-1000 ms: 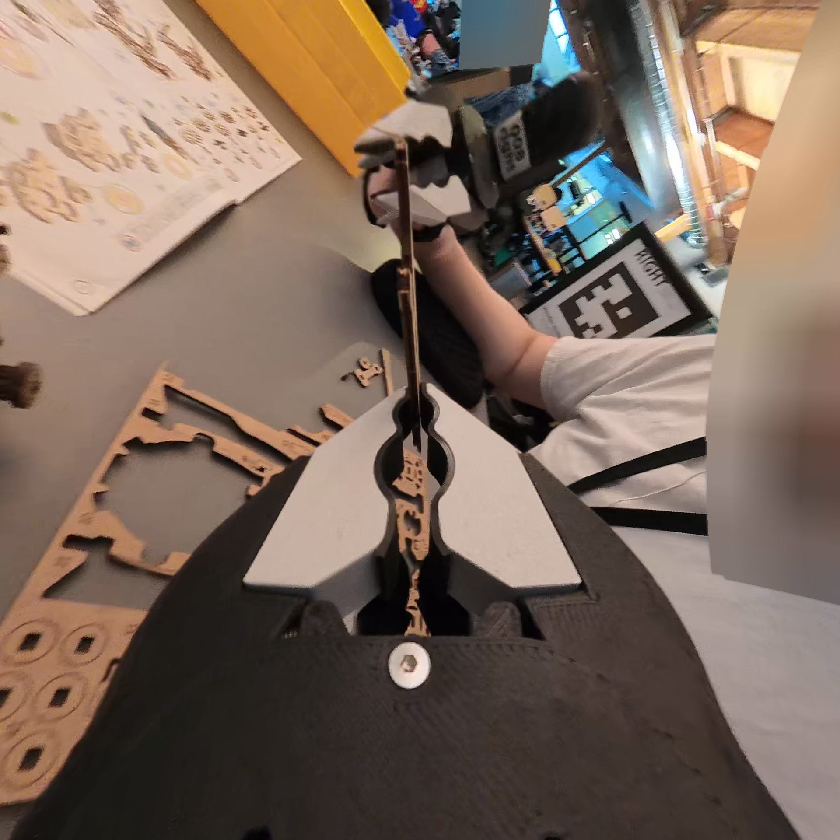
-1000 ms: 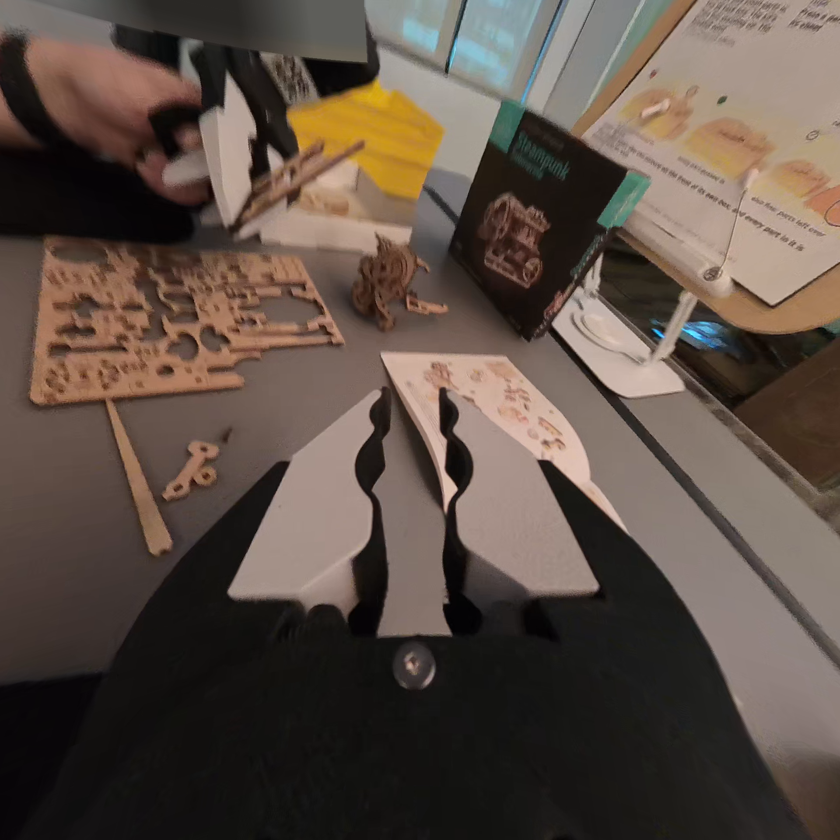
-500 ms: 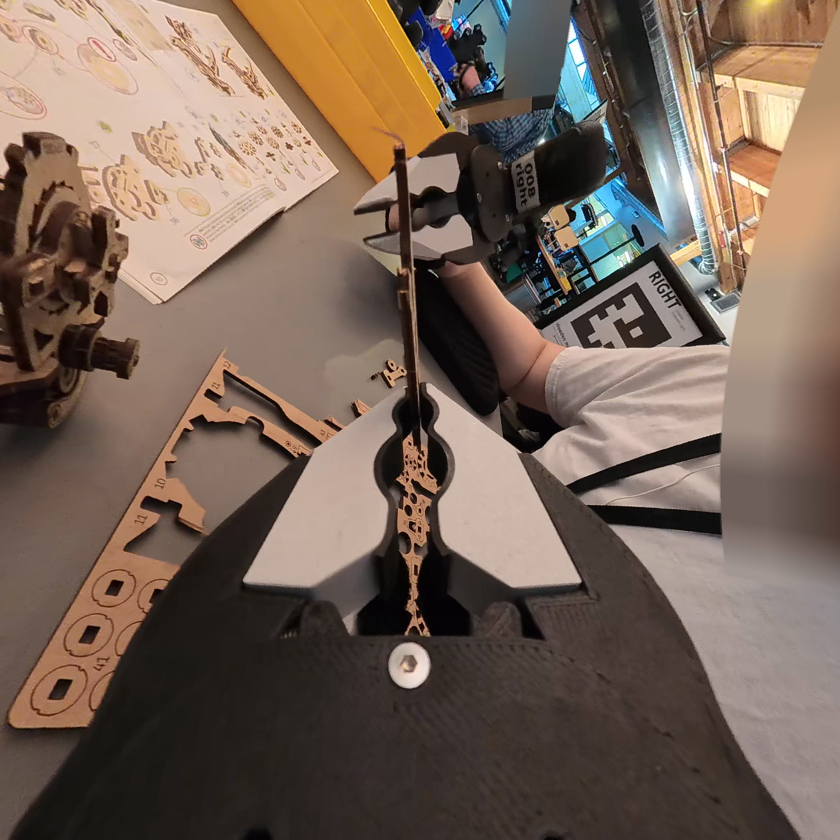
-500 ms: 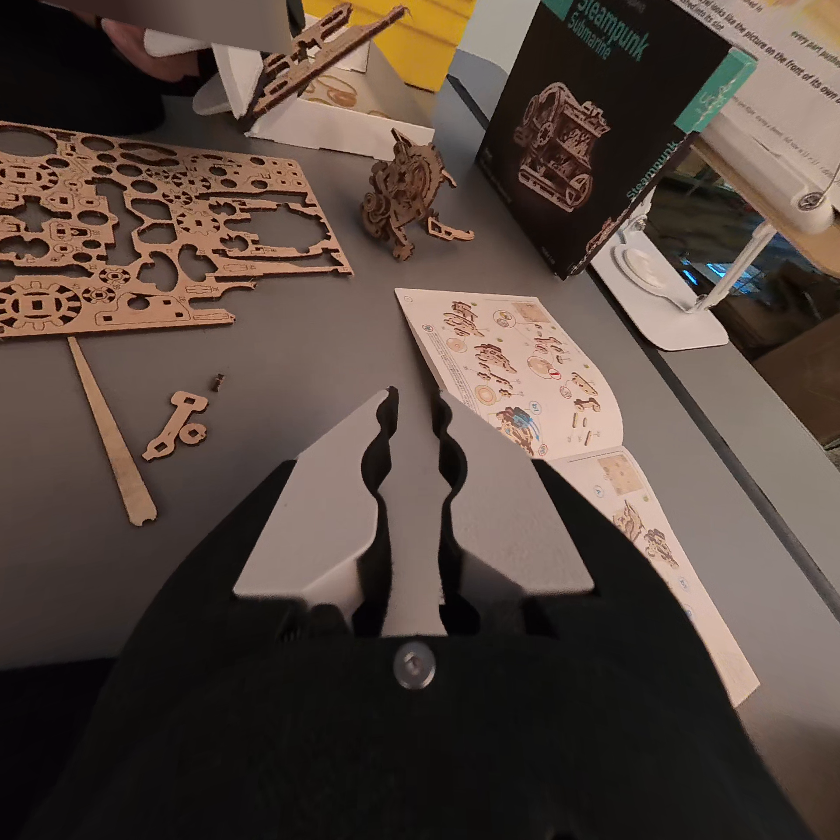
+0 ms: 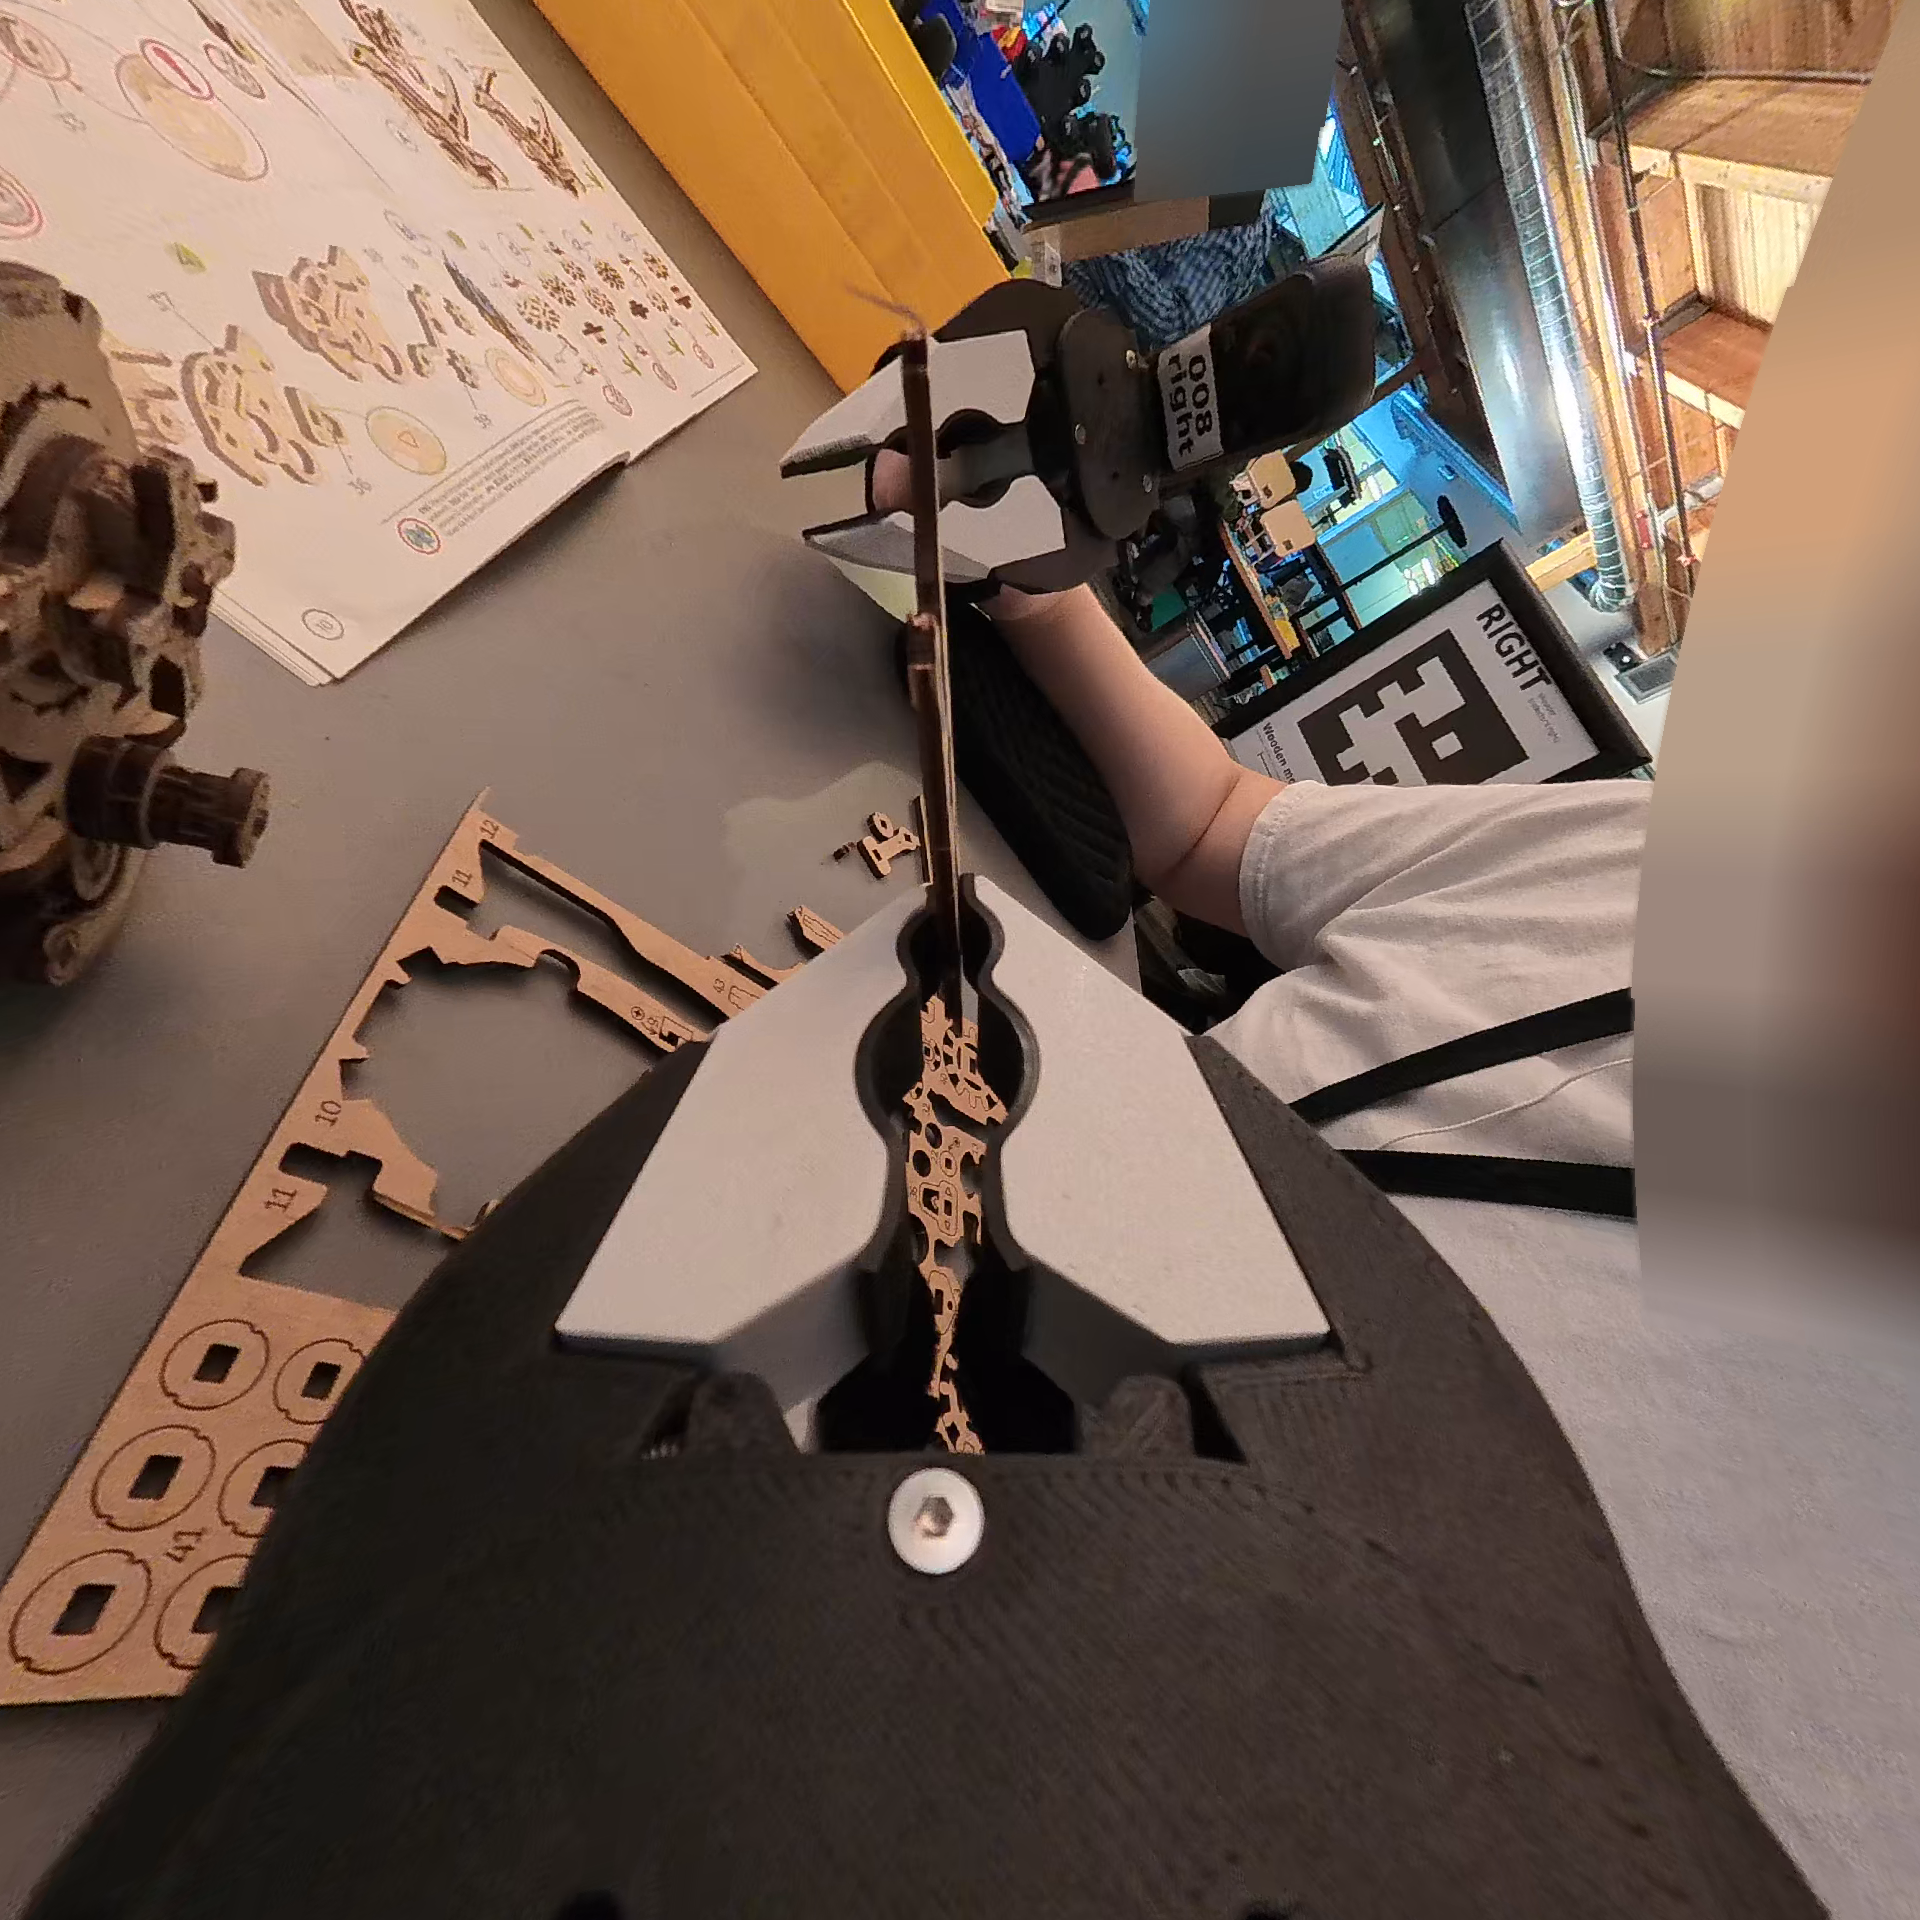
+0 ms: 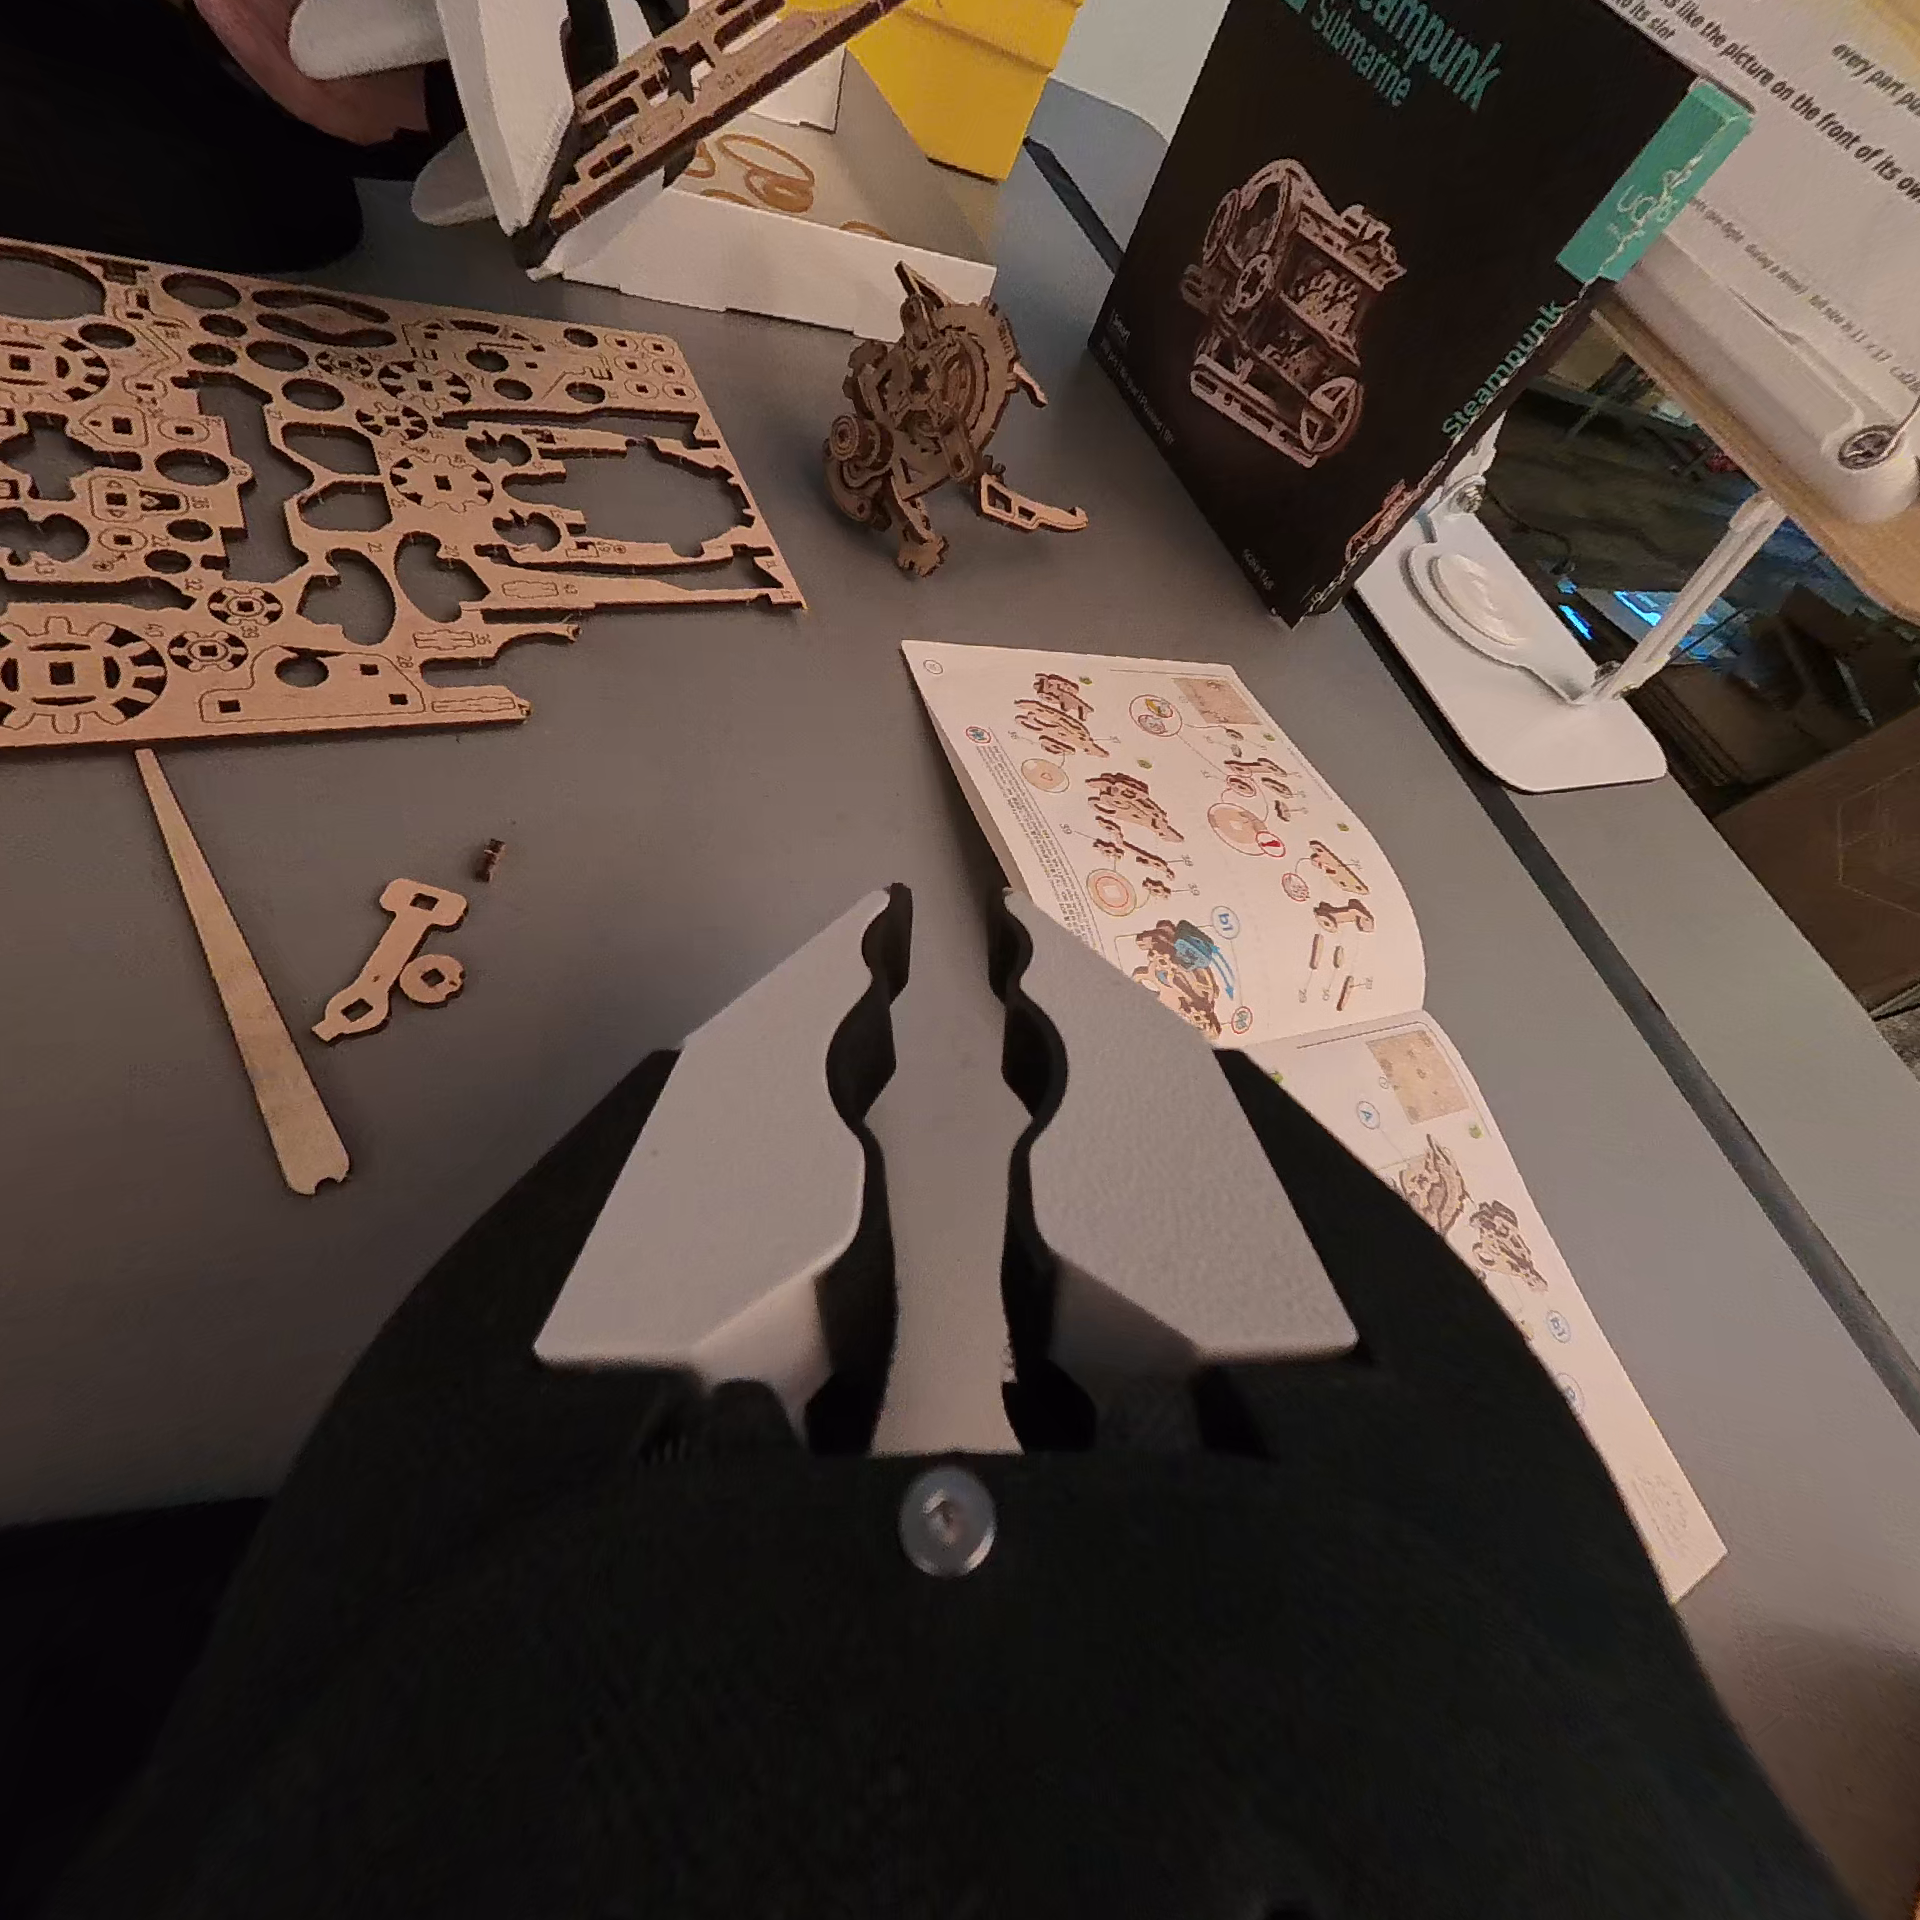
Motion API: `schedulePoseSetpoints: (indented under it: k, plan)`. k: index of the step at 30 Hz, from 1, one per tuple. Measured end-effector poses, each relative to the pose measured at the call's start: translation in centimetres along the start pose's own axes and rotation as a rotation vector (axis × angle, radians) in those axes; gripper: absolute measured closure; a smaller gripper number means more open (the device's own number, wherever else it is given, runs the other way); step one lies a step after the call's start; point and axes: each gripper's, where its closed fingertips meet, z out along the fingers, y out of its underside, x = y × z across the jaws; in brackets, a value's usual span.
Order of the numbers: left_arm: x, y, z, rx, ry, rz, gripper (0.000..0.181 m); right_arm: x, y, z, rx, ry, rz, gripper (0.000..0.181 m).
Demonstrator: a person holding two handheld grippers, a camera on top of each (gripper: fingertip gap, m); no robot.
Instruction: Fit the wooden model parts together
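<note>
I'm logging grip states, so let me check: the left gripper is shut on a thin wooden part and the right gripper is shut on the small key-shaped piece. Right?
Not quite. The right gripper is open and empty in the right wrist view; the key-shaped piece lies loose on the table. The left gripper is indeed shut on the thin wooden part.

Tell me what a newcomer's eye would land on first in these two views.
In the left wrist view, the left gripper grips a thin wooden parts sheet edge-on, rising from between its fingers toward the open right gripper. In the right wrist view, the half-built wooden model stands mid-table between the big punched-out sheet and the dark box. The instruction booklet lies open beside the right gripper.
</note>
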Motion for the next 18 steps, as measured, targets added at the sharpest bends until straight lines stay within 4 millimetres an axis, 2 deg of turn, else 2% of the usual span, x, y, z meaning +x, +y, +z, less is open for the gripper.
schedulePoseSetpoints:
  k: [18]
  plan:
    - [-0.14, 0.25, 0.07, -0.012, -0.004, -0.009, 0.181, 0.22, 0.28, 0.06, 0.0, -0.002, 0.019, 0.169]
